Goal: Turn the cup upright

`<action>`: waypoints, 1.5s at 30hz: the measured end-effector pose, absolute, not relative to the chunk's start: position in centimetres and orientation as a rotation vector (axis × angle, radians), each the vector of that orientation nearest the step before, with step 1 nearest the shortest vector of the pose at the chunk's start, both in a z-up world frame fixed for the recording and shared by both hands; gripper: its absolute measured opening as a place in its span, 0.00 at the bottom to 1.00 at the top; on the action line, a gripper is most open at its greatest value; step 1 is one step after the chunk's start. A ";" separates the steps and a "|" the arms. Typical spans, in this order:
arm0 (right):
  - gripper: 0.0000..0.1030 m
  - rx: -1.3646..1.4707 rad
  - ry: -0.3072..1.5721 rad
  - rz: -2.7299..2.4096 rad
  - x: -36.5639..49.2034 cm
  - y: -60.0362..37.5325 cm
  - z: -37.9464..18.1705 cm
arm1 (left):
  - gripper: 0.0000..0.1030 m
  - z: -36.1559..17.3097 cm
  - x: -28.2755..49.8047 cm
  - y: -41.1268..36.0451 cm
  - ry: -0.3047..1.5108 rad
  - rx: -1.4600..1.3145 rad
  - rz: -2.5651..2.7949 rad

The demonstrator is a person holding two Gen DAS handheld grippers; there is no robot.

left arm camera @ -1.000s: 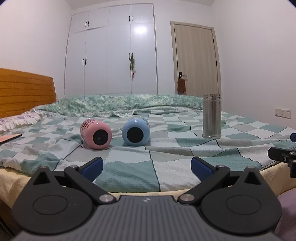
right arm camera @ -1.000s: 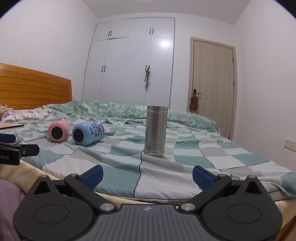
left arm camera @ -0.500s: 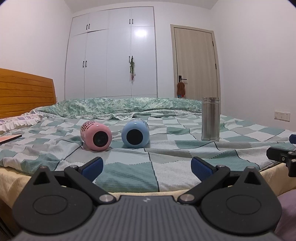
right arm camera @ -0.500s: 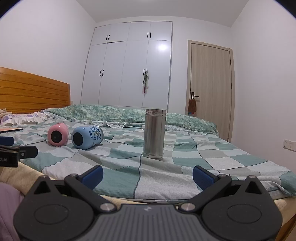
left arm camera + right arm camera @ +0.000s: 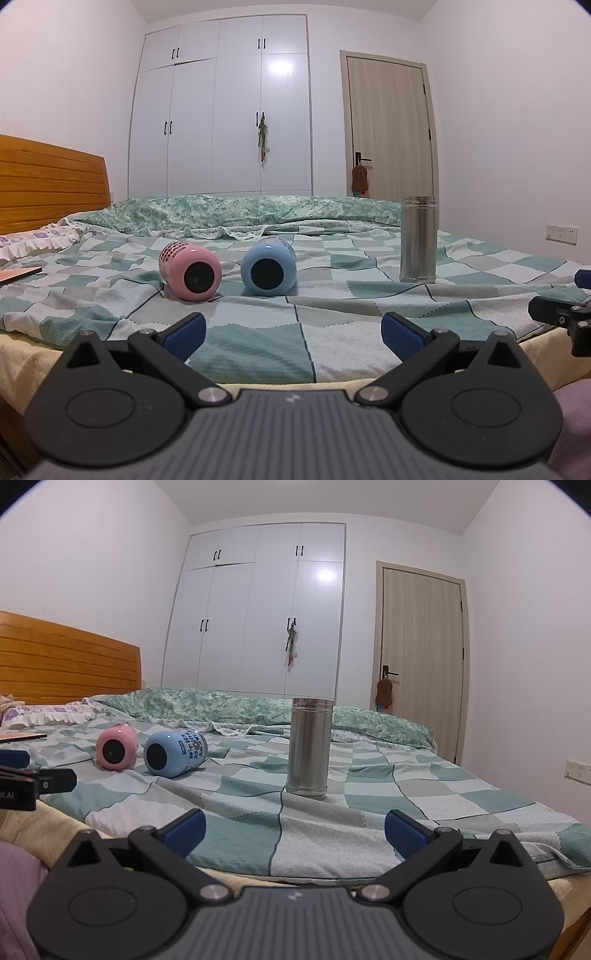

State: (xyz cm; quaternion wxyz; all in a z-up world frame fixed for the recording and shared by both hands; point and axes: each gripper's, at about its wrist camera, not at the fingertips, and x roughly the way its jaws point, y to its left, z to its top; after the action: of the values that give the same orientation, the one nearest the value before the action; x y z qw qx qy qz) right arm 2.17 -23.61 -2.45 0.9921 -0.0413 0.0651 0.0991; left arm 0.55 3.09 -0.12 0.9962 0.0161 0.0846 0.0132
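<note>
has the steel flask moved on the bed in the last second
No. The steel flask stands upright on the same seam of the checked quilt, right of the blue cup. Its shift against the wardrobe comes from camera motion.

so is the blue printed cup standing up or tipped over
Tipped over. The blue printed cup lies on its side on the checkered bedspread, one dark round end facing the cameras, beside the pink cup, also on its side.

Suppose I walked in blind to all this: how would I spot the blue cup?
Find the bed's checked green quilt. Two small cups lie on their sides near its middle, left of the upright steel flask. The blue cup lies nearer the flask, beside the pink cup.
</note>
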 end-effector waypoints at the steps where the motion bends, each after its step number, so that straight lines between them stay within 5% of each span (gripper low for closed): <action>1: 1.00 -0.082 0.131 0.199 2.2 -23.6 -2.5 | 1.00 -0.1 0.6 3.1 0.169 0.032 0.026; 45: 1.00 -0.083 0.131 0.198 2.1 -23.5 -2.4 | 1.00 0.0 0.4 2.8 0.147 0.030 0.016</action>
State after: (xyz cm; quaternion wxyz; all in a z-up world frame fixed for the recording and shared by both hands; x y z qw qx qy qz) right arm 2.14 -23.53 -2.43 0.9921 -0.0414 0.0655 0.0990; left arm 0.41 2.81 0.02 0.9971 0.0149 0.0736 0.0082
